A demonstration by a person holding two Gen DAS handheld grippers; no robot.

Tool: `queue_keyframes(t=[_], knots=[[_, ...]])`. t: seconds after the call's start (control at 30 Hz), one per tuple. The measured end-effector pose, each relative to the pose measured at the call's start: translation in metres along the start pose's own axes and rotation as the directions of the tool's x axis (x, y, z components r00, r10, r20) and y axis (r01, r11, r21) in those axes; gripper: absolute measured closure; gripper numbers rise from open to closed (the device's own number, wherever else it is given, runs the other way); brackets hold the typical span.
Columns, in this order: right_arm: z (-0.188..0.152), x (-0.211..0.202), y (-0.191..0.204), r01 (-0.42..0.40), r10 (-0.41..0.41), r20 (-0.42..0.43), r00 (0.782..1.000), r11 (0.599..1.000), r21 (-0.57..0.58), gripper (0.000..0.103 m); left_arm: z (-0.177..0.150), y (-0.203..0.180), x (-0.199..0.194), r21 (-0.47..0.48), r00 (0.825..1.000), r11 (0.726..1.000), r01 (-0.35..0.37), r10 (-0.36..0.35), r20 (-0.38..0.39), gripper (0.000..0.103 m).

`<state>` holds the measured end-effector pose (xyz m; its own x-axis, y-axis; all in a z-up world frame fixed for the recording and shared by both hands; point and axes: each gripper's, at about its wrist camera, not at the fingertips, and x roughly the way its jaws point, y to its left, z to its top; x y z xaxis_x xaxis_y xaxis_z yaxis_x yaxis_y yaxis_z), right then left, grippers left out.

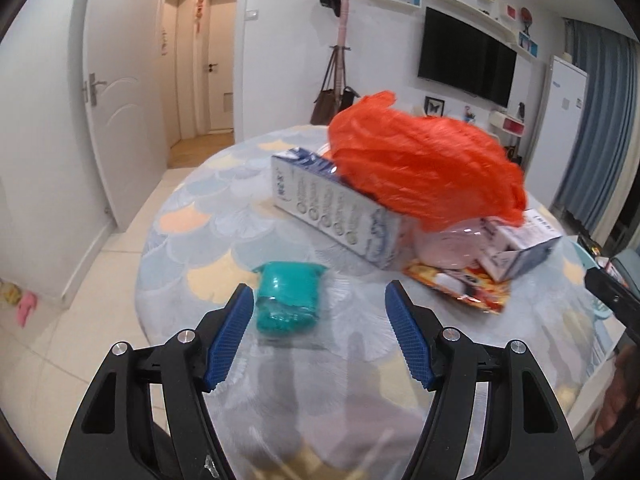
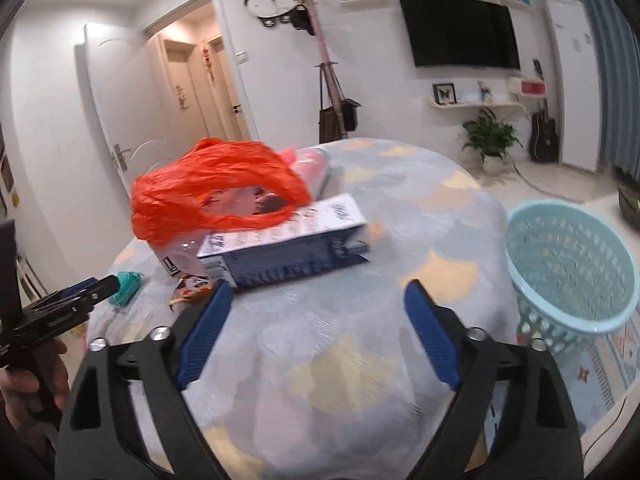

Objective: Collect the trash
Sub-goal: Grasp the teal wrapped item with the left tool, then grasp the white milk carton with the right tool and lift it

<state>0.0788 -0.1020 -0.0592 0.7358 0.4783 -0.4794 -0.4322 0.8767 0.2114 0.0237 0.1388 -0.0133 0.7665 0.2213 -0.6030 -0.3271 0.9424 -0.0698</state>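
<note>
A round table [image 1: 240, 216] carries the trash. A crumpled orange plastic bag [image 1: 428, 164] lies over a long white-and-blue carton [image 1: 340, 212], with a clear plastic piece [image 1: 448, 246], a small white box [image 1: 520, 244] and an orange snack wrapper [image 1: 460, 284] beside them. A teal packet [image 1: 290, 300] lies just ahead of my left gripper [image 1: 320, 292], which is open and holds nothing. My right gripper [image 2: 318, 288] is open wide and empty, just short of the carton [image 2: 288, 244]. The orange bag [image 2: 216, 192] lies behind it. The light-blue basket [image 2: 568, 268] stands on the floor to the right.
The left gripper [image 2: 100, 286] and the hand [image 2: 28, 392] holding it show at the left edge of the right wrist view. A coat stand [image 2: 324, 60], a television [image 2: 460, 30], a potted plant [image 2: 492, 136] and open doors line the far wall. White tiles [image 1: 56, 348] surround the table.
</note>
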Motion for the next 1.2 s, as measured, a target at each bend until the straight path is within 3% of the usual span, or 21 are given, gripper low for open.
queue_keyframes(t=[0.27,0.4,0.43,0.47,0.5,0.6,1.0,1.2], knots=[[0.008,0.027,0.007,-0.006,0.008,-0.080,0.997,0.999,0.037,0.008,-0.008,0.010,0.031,-0.003,0.997,1.000,0.010,-0.010,-0.072,0.036],[0.007,0.032,0.013,-0.011,0.013,-0.090,0.996,1.000,0.024,0.008,-0.009,0.013,0.036,-0.015,0.998,0.999,0.029,-0.030,-0.063,0.036],[0.008,0.033,0.016,-0.015,0.018,-0.093,0.996,1.000,0.027,0.008,-0.009,0.014,0.039,-0.015,0.997,0.999,0.037,-0.038,-0.061,0.039],[0.009,0.034,0.018,-0.021,0.024,-0.094,0.995,0.999,0.033,0.008,-0.009,0.014,0.040,-0.011,0.997,0.999,0.043,-0.044,-0.056,0.054],[0.010,0.035,0.020,-0.026,0.030,-0.094,0.995,0.999,0.041,0.008,-0.012,0.012,0.041,0.000,0.998,0.999,0.040,-0.040,-0.053,0.062],[0.013,0.039,0.030,-0.022,0.027,-0.105,0.994,0.998,0.051,0.008,-0.014,0.009,0.041,0.029,0.999,0.999,0.037,-0.036,-0.039,0.065],[0.026,0.074,0.050,0.141,-0.120,-0.187,0.975,0.985,0.101,0.008,-0.025,0.013,0.039,0.029,0.999,0.999,0.046,-0.045,-0.014,0.065],[0.022,0.075,0.034,0.260,-0.242,-0.216,0.946,0.964,0.056,0.008,-0.026,0.017,0.040,0.021,0.998,0.998,0.065,-0.064,-0.021,0.065]])
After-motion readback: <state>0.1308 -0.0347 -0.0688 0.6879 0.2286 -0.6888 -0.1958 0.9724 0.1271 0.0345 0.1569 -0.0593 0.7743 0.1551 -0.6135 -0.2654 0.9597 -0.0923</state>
